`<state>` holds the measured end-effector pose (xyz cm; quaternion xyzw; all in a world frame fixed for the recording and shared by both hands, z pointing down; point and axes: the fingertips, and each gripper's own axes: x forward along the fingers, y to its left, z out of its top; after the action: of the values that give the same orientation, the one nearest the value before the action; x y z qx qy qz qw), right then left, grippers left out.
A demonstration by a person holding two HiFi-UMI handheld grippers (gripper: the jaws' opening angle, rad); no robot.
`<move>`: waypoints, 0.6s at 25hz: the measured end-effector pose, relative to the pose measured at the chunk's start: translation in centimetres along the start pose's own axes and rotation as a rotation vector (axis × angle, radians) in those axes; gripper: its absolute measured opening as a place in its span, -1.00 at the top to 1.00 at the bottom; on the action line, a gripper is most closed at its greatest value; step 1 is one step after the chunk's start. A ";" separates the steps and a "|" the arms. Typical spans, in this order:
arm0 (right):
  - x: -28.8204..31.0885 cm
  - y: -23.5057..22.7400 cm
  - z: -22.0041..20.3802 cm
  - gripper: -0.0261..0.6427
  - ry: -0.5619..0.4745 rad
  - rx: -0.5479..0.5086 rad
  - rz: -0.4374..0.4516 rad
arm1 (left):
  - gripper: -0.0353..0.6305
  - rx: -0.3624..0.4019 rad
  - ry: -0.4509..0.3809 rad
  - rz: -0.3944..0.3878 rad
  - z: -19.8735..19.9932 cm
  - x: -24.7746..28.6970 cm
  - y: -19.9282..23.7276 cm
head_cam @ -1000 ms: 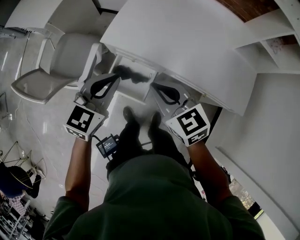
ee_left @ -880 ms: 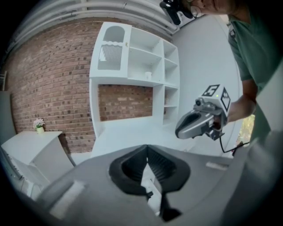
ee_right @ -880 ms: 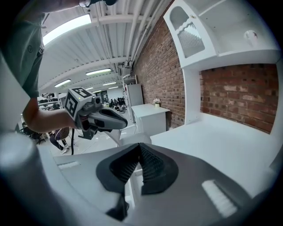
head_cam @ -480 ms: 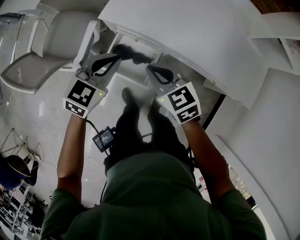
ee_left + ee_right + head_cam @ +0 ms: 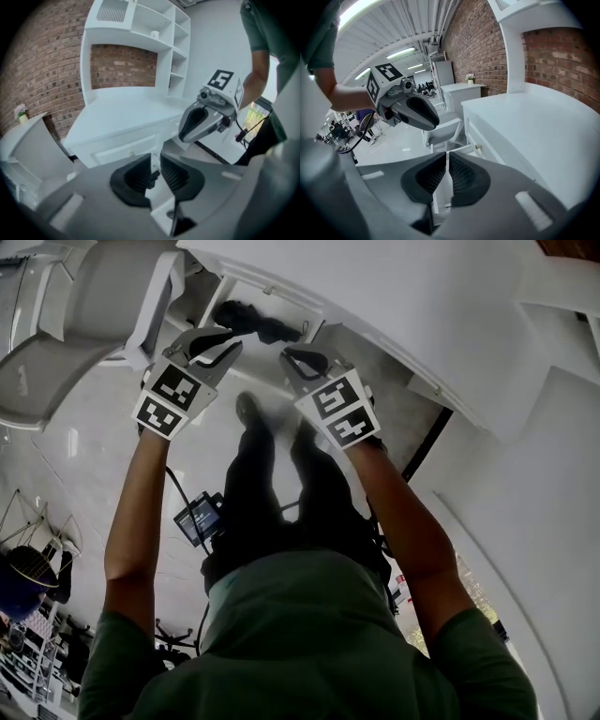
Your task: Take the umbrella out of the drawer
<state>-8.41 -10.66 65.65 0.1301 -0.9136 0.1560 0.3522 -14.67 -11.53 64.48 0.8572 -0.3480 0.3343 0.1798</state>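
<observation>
A black folded umbrella [image 5: 251, 321] lies in the open white drawer [image 5: 281, 307] under the desk top [image 5: 394, 306]. My left gripper [image 5: 223, 339] hangs just before the drawer's left part, close to the umbrella but apart from it. Its jaws are opening, with a small gap and nothing between them [image 5: 155, 173]. My right gripper [image 5: 292, 359] hovers at the drawer's right front. Its jaws are opening too, a narrow slit with nothing in it [image 5: 447, 176]. Each gripper shows in the other's view: the right gripper [image 5: 206, 119] and the left gripper [image 5: 410, 110].
A white chair [image 5: 84, 324] stands to the left of the desk. White shelving [image 5: 159, 42] rises over the desk against a brick wall [image 5: 42, 70]. A closed drawer has a small knob [image 5: 478, 146]. The person's legs and feet [image 5: 272, 456] are below the grippers.
Both grippers have sunk toward the open drawer and come close to the umbrella. Their jaws have parted a little.
</observation>
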 end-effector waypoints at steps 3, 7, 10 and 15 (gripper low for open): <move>2.6 -0.4 -2.1 0.82 0.038 0.000 0.005 | 0.69 -0.028 0.036 -0.015 -2.8 2.2 0.5; 6.3 -0.9 -5.0 0.78 0.098 0.009 0.012 | 0.66 -0.054 0.083 -0.028 -6.3 5.2 1.5; 10.0 -1.7 -6.9 0.72 0.139 0.017 0.013 | 0.60 -0.064 0.120 -0.030 -9.2 7.7 3.1; 15.7 -3.6 -10.3 0.59 0.207 0.035 0.007 | 0.45 -0.095 0.184 -0.055 -13.8 12.1 5.4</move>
<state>-12.24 -12.09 84.37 0.1161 -0.8700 0.1856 0.4418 -18.26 -13.62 83.18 0.8227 -0.3220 0.3896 0.2603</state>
